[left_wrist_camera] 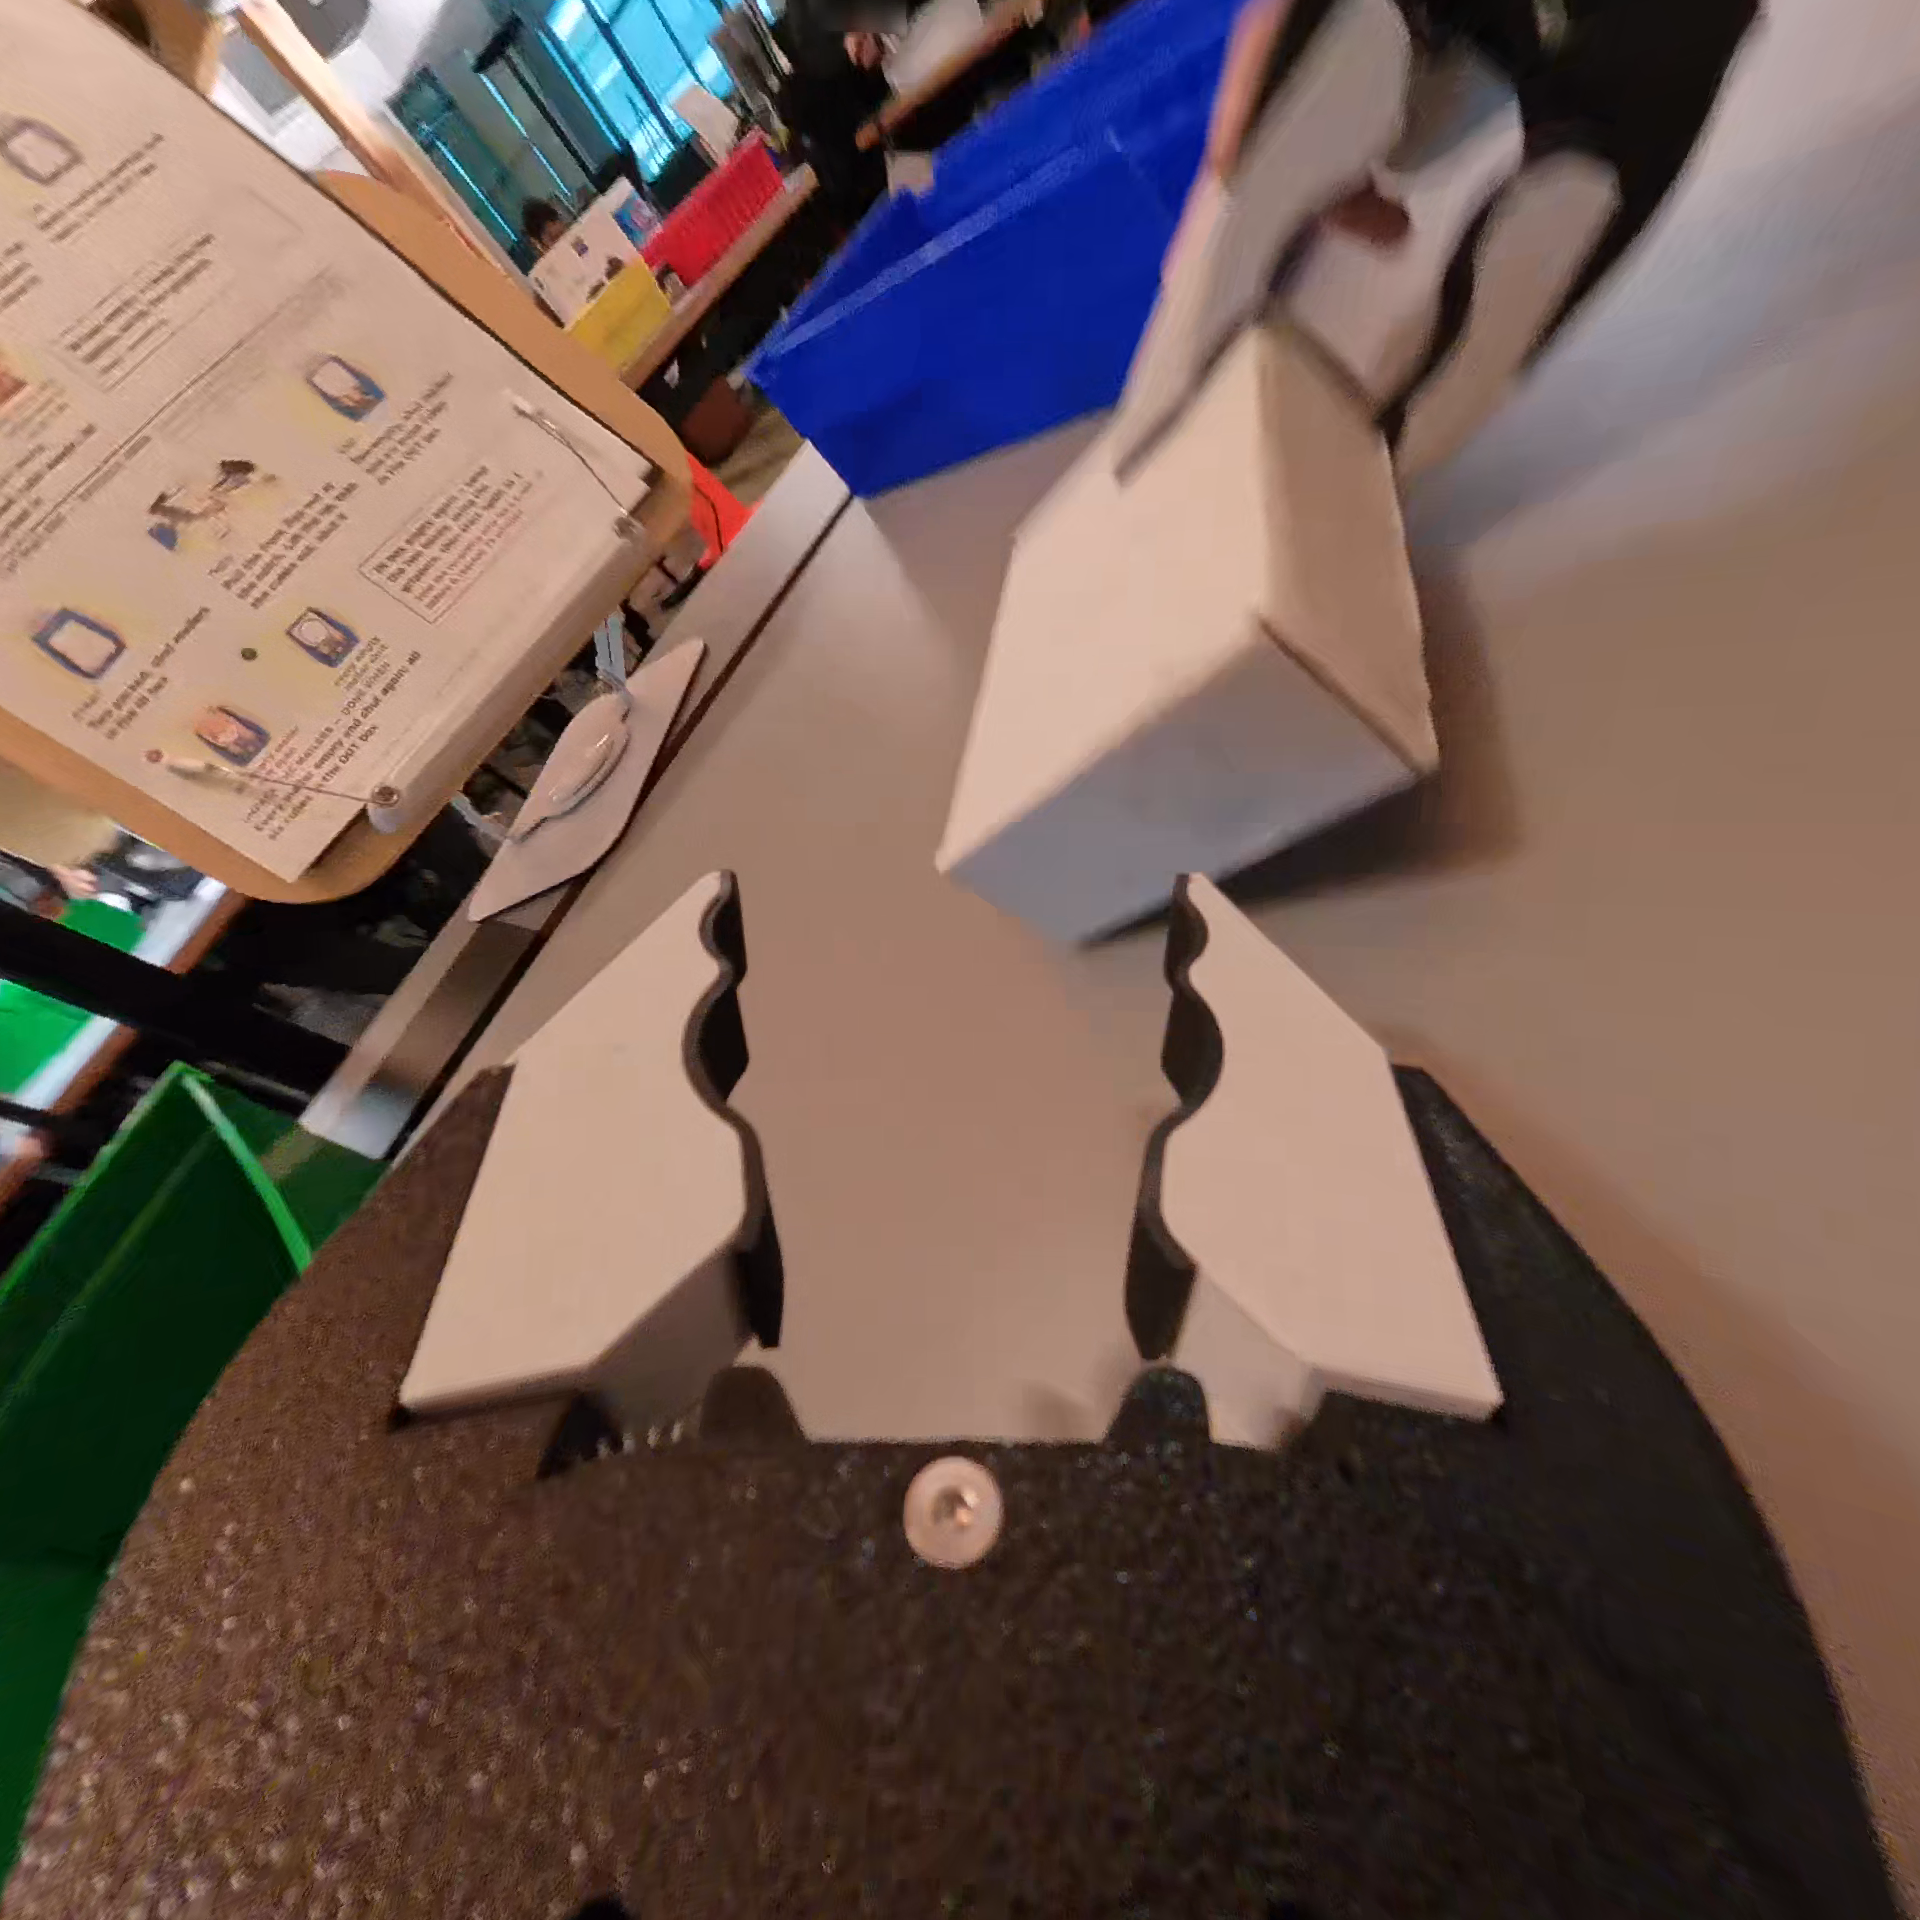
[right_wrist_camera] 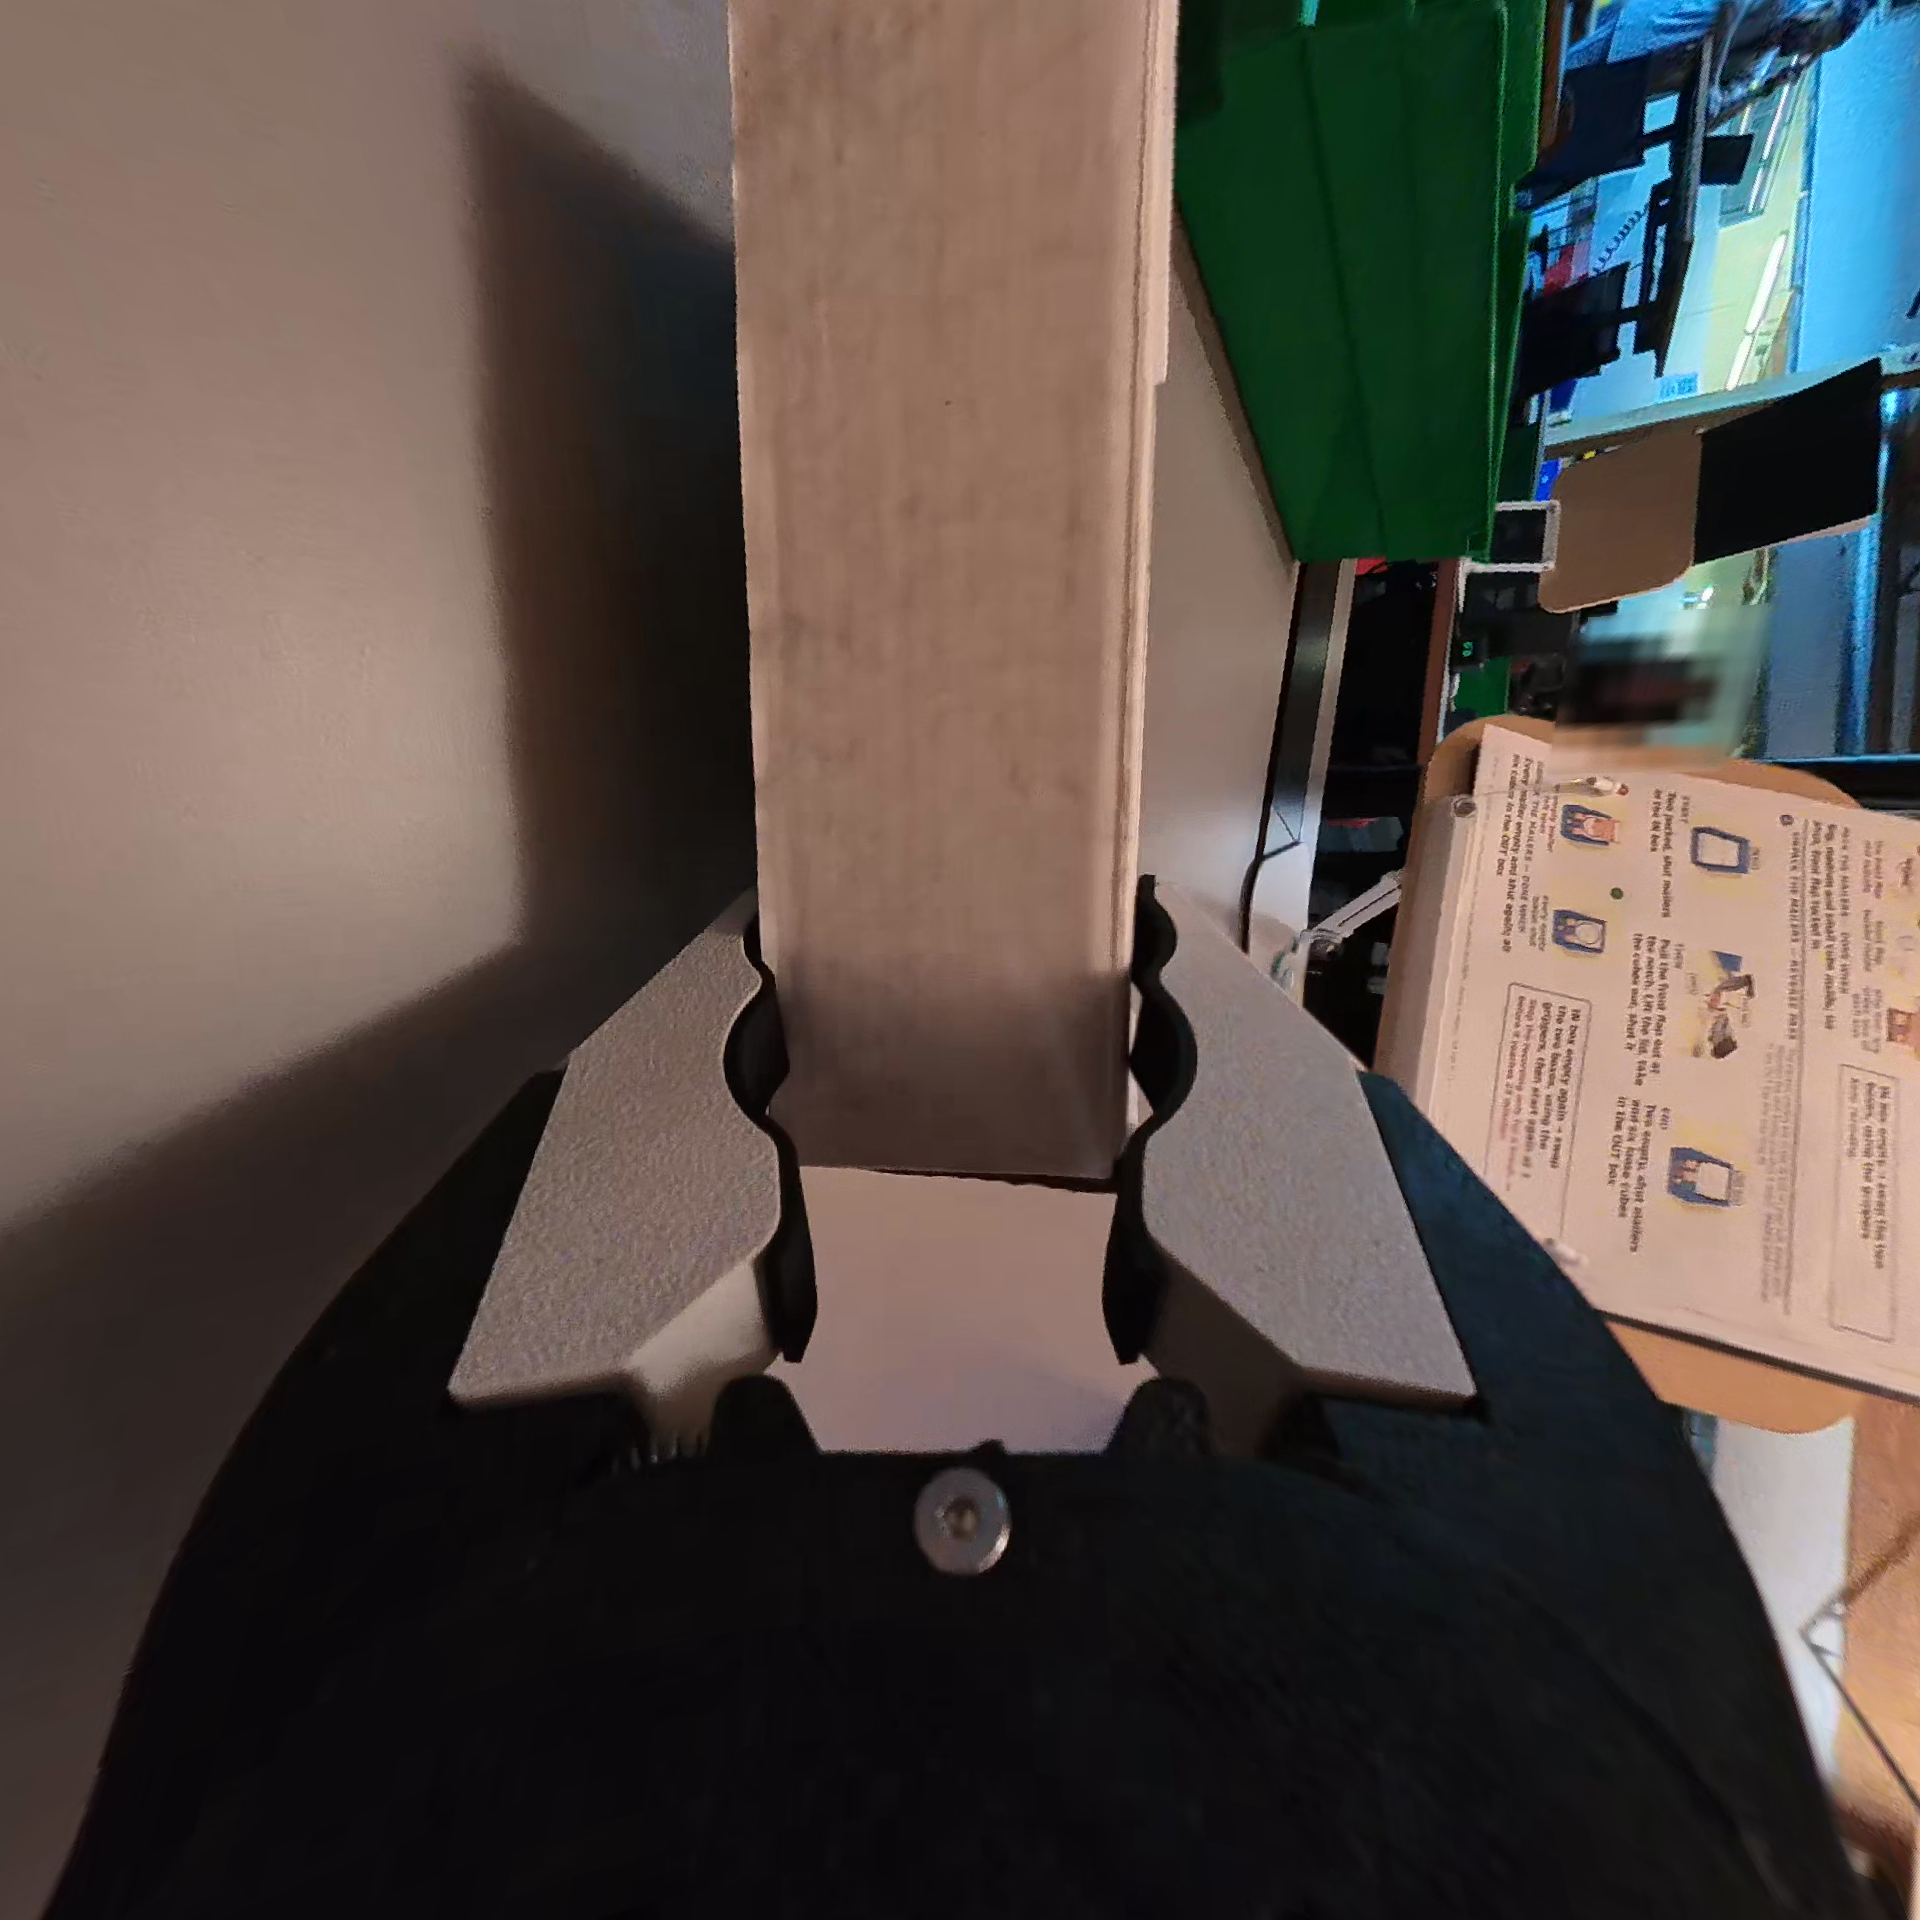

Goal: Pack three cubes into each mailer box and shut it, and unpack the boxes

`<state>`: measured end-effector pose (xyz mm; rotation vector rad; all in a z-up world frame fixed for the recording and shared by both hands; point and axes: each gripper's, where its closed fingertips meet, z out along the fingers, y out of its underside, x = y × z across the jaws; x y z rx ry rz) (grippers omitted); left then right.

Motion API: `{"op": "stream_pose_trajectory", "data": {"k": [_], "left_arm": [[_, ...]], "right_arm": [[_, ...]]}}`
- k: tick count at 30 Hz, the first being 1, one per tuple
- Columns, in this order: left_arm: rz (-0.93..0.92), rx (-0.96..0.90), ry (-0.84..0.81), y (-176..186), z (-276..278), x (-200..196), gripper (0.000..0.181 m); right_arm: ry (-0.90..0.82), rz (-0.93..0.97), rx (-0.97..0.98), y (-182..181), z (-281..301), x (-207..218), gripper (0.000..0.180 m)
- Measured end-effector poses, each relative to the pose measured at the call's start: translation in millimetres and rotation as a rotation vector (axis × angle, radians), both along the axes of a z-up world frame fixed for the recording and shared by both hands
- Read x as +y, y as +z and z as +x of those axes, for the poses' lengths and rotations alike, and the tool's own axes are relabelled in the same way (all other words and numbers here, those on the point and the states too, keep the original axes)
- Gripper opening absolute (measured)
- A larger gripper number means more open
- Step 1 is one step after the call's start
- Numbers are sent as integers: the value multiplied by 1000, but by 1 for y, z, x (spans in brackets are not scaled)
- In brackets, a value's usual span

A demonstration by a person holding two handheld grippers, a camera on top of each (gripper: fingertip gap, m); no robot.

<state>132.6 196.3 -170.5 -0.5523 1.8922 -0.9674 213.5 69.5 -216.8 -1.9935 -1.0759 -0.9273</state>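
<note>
Care lay in keeping the right gripper [right_wrist_camera: 951, 1039] clamped squarely on the closed white mailer box [left_wrist_camera: 1195, 665] at twelve o'clock on the bench [left_wrist_camera: 1662, 727], while the left gripper [left_wrist_camera: 956, 1101], jaws wide and empty, steadied its near end.

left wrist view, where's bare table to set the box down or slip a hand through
Free: the grey table between the open left gripper and the white mailer box, and the strip right of the box. Crowded: behind the box, where the right gripper grips its far end before the blue bin; left edge, under the instruction sheet.
</note>
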Motion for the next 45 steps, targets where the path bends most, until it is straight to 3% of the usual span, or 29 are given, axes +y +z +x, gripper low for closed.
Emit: {"op": "stream_pose_trajectory", "data": {"k": [3, 7, 10, 14, 17, 27, 31, 36, 40, 45], "left_arm": [[202, -32, -7, -28, -6, -8, 97], [332, -108, -72, -43, 11, -36, 100], [337, -169, -124, -45, 34, -55, 97], [365, -273, -202, -46, 57, -71, 75], [309, -366, -236, -36, 66, -75, 91], [366, -431, -261, -38, 86, -85, 80], [399, -403, -233, -41, 88, -85, 77], [321, -256, -200, -45, 92, -74, 75], [279, -211, -196, -46, 93, -72, 75], [275, -206, -197, -45, 94, -72, 75]], "right_arm": [[2, 18, 66, 2, 2, -5, 65], [24, 29, 122, 4, 2, -5, 65], [37, 38, 157, 5, 0, -3, 65], [35, 66, 185, 5, 0, -3, 66], [39, 87, 219, 6, 1, -5, 66], [22, 86, 235, 7, 5, -6, 66], [-33, 72, 146, 6, 12, -11, 66], [-58, 126, -82, 32, 6, -11, 85], [1, 164, -289, 43, -19, -3, 67], [7, 237, -491, 43, -34, 11, 62]]}}
